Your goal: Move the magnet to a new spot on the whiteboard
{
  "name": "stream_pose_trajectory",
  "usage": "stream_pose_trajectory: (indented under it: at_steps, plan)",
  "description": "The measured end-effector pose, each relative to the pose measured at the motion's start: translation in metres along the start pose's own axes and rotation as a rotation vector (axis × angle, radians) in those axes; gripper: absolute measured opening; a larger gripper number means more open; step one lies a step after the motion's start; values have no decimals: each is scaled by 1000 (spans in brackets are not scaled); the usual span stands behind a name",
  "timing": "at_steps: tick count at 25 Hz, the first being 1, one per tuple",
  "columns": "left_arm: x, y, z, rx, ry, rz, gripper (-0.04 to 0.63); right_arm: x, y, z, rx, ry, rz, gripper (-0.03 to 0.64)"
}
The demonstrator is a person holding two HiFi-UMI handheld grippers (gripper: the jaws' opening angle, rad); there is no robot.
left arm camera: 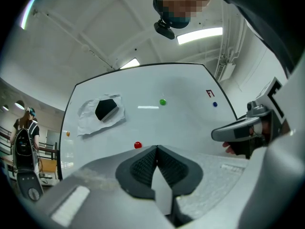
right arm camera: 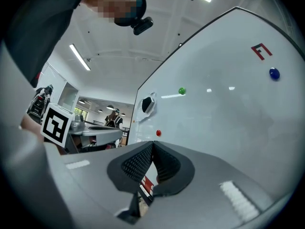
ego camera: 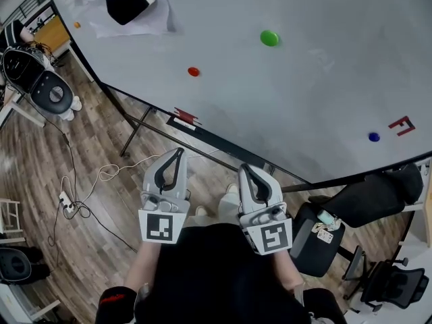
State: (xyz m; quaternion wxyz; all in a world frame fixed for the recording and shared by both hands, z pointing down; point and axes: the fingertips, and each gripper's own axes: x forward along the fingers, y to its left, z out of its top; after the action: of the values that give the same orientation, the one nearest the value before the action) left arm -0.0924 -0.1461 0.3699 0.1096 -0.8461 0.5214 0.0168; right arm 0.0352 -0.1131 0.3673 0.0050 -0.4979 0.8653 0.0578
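The task appears not yet begun. The left gripper (ego camera: 178, 151) and the right gripper (ego camera: 245, 168) hang side by side close to the person's body, below the lower edge of the whiteboard (ego camera: 310, 79) and well apart from it. In each gripper view the two jaws meet pad to pad with nothing between them, so both are closed and empty.

Several magnets sit on the board, and the pictures do not show which one is meant. In the head view, from the left gripper, the red magnet (ego camera: 194, 71) lies at 12 o'clock and is the nearest, the green magnet (ego camera: 269, 38) at 1 o'clock, and the orange magnet (ego camera: 76, 25) at 11 o'clock by the board's edge. The blue magnet (ego camera: 373, 137) lies near 3 o'clock from the right gripper.

Everything is left to do: reaching, opening, gripping, lifting off, and placing elsewhere.
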Motion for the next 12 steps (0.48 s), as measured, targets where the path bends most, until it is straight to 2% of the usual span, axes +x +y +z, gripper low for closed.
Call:
stream_pose_trajectory:
  at_steps: [4,12]
  plan:
    - [-16,-8,-3,3,15,-18,2,-4,6,4,10,-26,-9,2]
    - [-34,-11,3,-15,15,3,2,-4,18,16,40,-59,15,2]
